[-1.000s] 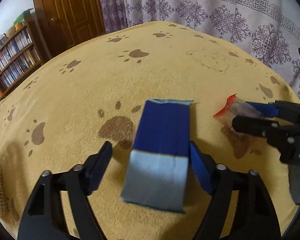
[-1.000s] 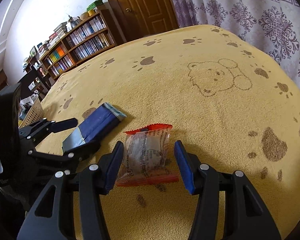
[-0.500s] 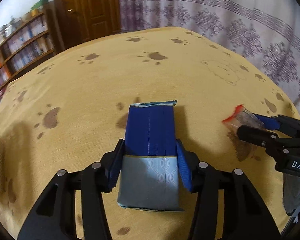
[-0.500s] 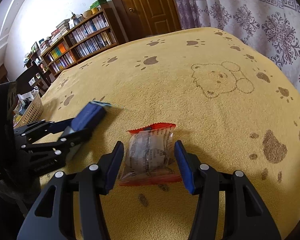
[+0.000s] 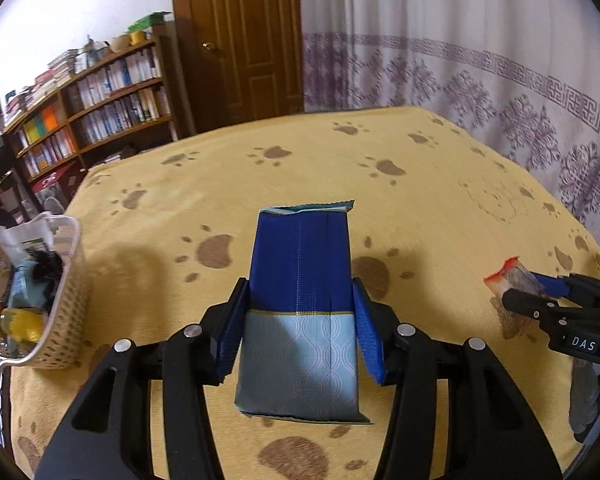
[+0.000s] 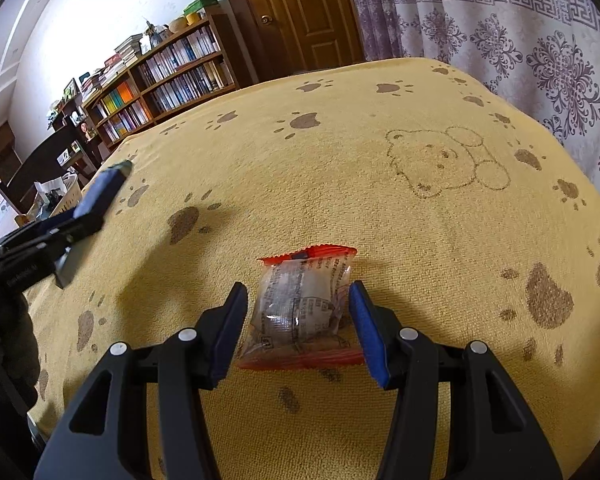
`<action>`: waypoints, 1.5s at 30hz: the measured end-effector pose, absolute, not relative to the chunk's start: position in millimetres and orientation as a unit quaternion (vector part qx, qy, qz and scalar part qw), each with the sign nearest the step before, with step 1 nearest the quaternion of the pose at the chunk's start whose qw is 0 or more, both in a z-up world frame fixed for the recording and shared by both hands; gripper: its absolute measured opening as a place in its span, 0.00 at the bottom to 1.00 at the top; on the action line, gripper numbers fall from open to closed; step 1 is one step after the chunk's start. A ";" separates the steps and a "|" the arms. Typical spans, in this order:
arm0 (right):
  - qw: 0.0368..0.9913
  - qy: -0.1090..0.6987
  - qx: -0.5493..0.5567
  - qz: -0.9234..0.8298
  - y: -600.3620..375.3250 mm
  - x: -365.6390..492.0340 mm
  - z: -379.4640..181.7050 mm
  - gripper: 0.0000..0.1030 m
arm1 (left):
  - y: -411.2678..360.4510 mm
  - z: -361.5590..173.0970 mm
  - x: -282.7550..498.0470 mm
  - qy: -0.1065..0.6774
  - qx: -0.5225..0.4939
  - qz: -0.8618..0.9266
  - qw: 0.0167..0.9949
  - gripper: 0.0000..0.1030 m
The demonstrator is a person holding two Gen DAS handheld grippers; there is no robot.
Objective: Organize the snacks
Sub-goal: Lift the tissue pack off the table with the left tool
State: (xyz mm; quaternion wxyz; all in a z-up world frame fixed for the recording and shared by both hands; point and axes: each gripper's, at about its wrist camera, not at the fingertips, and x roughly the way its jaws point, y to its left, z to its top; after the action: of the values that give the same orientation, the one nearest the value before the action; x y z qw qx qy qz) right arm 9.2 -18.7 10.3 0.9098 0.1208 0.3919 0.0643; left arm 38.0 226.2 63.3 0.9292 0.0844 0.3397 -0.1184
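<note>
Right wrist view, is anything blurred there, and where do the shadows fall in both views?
Right wrist view: the blue snack packet in the left gripper is smeared by motion blur; the clear red-edged snack bag is sharp. Left wrist view: the packet is sharp, a soft shadow lies on the yellow paw-print cloth beside the white basket.

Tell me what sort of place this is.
Probably a room in a home: a wooden bookshelf packed with books, a panelled wooden door, patterned curtains, and a paw-print yellow cloth as the work surface.
</note>
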 end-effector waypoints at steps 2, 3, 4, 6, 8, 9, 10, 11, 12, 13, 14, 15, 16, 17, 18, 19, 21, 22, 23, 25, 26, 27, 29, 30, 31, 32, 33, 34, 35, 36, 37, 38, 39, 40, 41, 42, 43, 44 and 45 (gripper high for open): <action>0.910 0.392 0.121 0.064 -18.6 9.2 10.4 0.52 | 231.3 66.5 35.8 0.334 0.083 -0.111 0.932 0.50; 0.910 0.392 0.121 0.064 -18.6 9.2 10.4 0.52 | 234.9 68.5 34.1 0.331 0.083 -0.105 0.934 0.50; 0.910 0.392 0.120 0.064 -18.5 9.2 10.4 0.52 | 237.0 69.6 32.9 0.329 0.083 -0.102 0.935 0.50; 0.910 0.392 0.119 0.063 -17.9 9.3 10.4 0.52 | 242.3 72.2 30.4 0.323 0.081 -0.095 0.938 0.50; 0.910 0.392 0.117 0.062 -18.1 9.5 10.6 0.52 | 246.7 74.8 28.9 0.319 0.079 -0.090 0.940 0.50; 0.910 0.392 0.117 0.062 -18.0 9.6 10.6 0.52 | 249.5 76.5 27.8 0.316 0.078 -0.086 0.942 0.50; 0.911 0.392 0.116 0.062 -17.8 9.8 10.7 0.52 | 251.4 77.7 27.4 0.314 0.077 -0.084 0.943 0.50; 0.911 0.392 0.115 0.062 -17.7 9.9 10.7 0.52 | 253.5 78.8 26.6 0.313 0.075 -0.082 0.943 0.50; 0.911 0.392 0.114 0.061 -17.5 10.1 10.5 0.52 | 256.1 80.2 25.7 0.311 0.072 -0.080 0.944 0.50; 0.911 0.392 0.113 0.061 -17.7 10.2 10.6 0.52 | 258.4 81.5 24.7 0.309 0.070 -0.078 0.945 0.50; 0.911 0.392 0.113 0.061 -17.8 10.3 10.6 0.52 | 259.3 82.3 24.1 0.308 0.069 -0.077 0.946 0.50; 0.911 0.392 0.113 0.060 -17.7 10.4 10.5 0.52 | 261.4 83.7 23.0 0.305 0.067 -0.075 0.947 0.50; 0.911 0.392 0.113 0.061 -17.7 10.3 10.5 0.52 | 262.8 84.6 22.3 0.303 0.067 -0.072 0.948 0.50; 0.911 0.392 0.113 0.060 -17.8 10.4 10.5 0.52 | 264.1 85.7 21.1 0.301 0.067 -0.070 0.949 0.50; 0.911 0.392 0.113 0.061 -17.7 10.4 10.5 0.52 | 265.8 87.0 20.1 0.298 0.067 -0.067 0.950 0.50; 0.911 0.392 0.113 0.061 -18.0 10.7 10.5 0.52 | 267.2 88.1 19.5 0.296 0.066 -0.064 0.951 0.50; 0.911 0.392 0.113 0.061 -17.6 10.4 10.4 0.52 | 270.4 90.7 17.6 0.290 0.065 -0.058 0.953 0.50; 0.911 0.392 0.113 0.061 -17.6 10.3 10.4 0.52 | 272.1 92.0 17.0 0.288 0.065 -0.056 0.954 0.50; 0.911 0.392 0.113 0.061 -17.7 10.4 10.4 0.52 | 273.8 93.5 16.4 0.286 0.063 -0.053 0.955 0.50; 0.911 0.392 0.113 0.060 -17.5 10.3 10.4 0.52 | 277.8 96.4 15.8 0.282 0.061 -0.048 0.956 0.50; 0.911 0.392 0.113 0.060 -17.5 10.3 10.4 0.52 | 279.4 97.3 16.1 0.282 0.059 -0.046 0.957 0.50; 0.911 0.392 0.113 0.060 -17.5 10.3 10.5 0.52 | 283.6 99.5 16.0 0.279 0.055 -0.043 0.958 0.50; 0.911 0.392 0.113 0.060 -17.5 10.4 10.4 0.52 | 291.1 103.8 16.4 0.275 0.049 -0.036 0.960 0.50; 0.911 0.392 0.113 0.060 -17.6 10.5 10.5 0.52 | 294.7 105.9 16.1 0.272 0.046 -0.032 0.961 0.50; 0.911 0.392 0.113 0.060 -17.4 10.3 10.5 0.52 | 298.6 108.7 15.7 0.268 0.042 -0.028 0.962 0.50; 0.911 0.392 0.113 0.060 -17.3 10.3 10.5 0.52 | 302.9 111.3 15.7 0.264 0.038 -0.023 0.964 0.50; 0.911 0.392 0.113 0.060 -17.4 10.4 10.5 0.52 | 309.7 114.7 15.2 0.259 0.032 -0.016 0.965 0.50; 0.911 0.392 0.113 0.060 -17.4 10.3 10.5 0.52 | 315.8 117.3 15.0 0.256 0.026 -0.011 0.966 0.50; 0.911 0.392 0.113 0.060 -17.4 10.4 10.5 0.52 | 321.0 119.0 15.2 0.254 0.022 -0.007 0.967 0.50; 0.911 0.392 0.113 0.060 -17.2 10.4 10.4 0.52 | 329.1 121.1 15.7 0.253 0.015 0.000 0.967 0.50; 0.911 0.392 0.113 0.060 -17.5 10.4 10.6 0.52 | 333.7 122.2 15.9 0.253 0.011 0.003 0.967 0.50; 0.911 0.392 0.113 0.060 -17.4 10.5 10.6 0.52 | 340.4 123.7 16.3 0.253 0.002 0.005 0.967 0.50; 0.911 0.392 0.113 0.060 -16.9 10.4 10.3 0.52 | 343.6 124.7 16.8 0.254 -0.002 0.004 0.967 0.50; 0.911 0.392 0.113 0.060 -16.9 10.4 10.3 0.52 | 348.2 125.5 16.9 0.255 -0.011 -0.001 0.967 0.50; 0.911 0.392 0.113 0.060 -17.0 10.5 10.3 0.52 | 350.9 125.5 17.2 0.257 -0.017 -0.005 0.966 0.50; 0.911 0.392 0.113 0.060 -17.0 10.4 10.3 0.52 | 351.6 124.8 17.9 0.262 -0.021 -0.011 0.965 0.55; 0.911 0.392 0.114 0.060 -17.0 10.4 10.3 0.52 | 351.3 123.3 19.0 0.268 -0.026 -0.019 0.963 0.62; 0.911 0.392 0.114 0.060 -17.0 10.4 10.3 0.52 | 349.1 120.7 20.3 0.272 -0.028 -0.024 0.962 0.65; 0.911 0.392 0.114 0.060 -17.0 10.4 10.3 0.52 | 346.8 118.6 21.1 0.274 -0.027 -0.027 0.961 0.68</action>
State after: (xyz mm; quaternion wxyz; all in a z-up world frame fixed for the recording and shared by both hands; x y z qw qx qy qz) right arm 10.4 -17.0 10.3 0.9110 0.1138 0.3919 0.0600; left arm 21.1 346.8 118.6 0.9609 -0.0274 0.2741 -0.0269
